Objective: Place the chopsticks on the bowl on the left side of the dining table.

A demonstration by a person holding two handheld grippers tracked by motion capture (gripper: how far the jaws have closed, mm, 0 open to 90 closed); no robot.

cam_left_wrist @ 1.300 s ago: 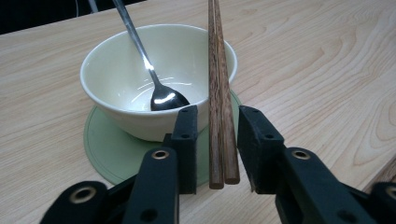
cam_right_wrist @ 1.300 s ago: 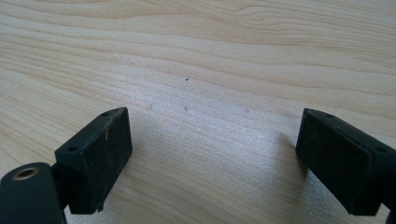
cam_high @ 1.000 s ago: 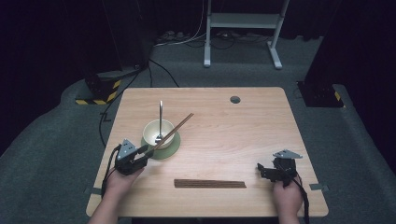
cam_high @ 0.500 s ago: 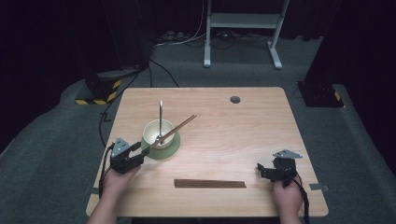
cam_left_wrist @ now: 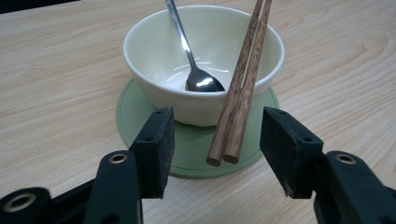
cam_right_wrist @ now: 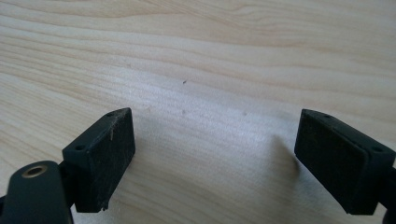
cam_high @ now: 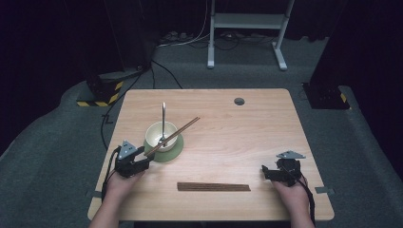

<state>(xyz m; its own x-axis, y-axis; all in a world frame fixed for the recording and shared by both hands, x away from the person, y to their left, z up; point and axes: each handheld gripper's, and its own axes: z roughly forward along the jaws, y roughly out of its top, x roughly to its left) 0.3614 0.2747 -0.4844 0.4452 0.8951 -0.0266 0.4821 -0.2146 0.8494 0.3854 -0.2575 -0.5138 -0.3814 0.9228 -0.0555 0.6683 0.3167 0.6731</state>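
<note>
Chopsticks (cam_left_wrist: 240,88), a brown wooden pair, lie side by side across the rim of the cream bowl (cam_left_wrist: 154,56). Their near ends hang out past the rim, low over the green saucer (cam_left_wrist: 140,135), and sit between my left gripper's (cam_left_wrist: 215,149) pads without touching either one. Those jaws have just been opening and now stand moderately wide, with a gap on both sides of the sticks. Far ends slant up and away over the table (cam_high: 266,137), seen from the high view.

Bowl stands on the saucer, left of the table's middle, well in from every edge. A metal spoon (cam_left_wrist: 198,81) rests inside, bowl end down, handle leaning on the far rim.

Room to move: bare wood lies to the right of the bowl and beyond it. A dark flat strip (cam_high: 214,187) lies near the front edge, between my two hands, apart from both. A small round hole (cam_high: 239,101) sits near the far edge.

My right gripper (cam_high: 274,174) rests near the front right corner, jaws wide apart, only bare wood grain between the pads. It is well apart from the bowl.

Sticks look straight, evenly coloured, with blunt near ends level with each other.
</note>
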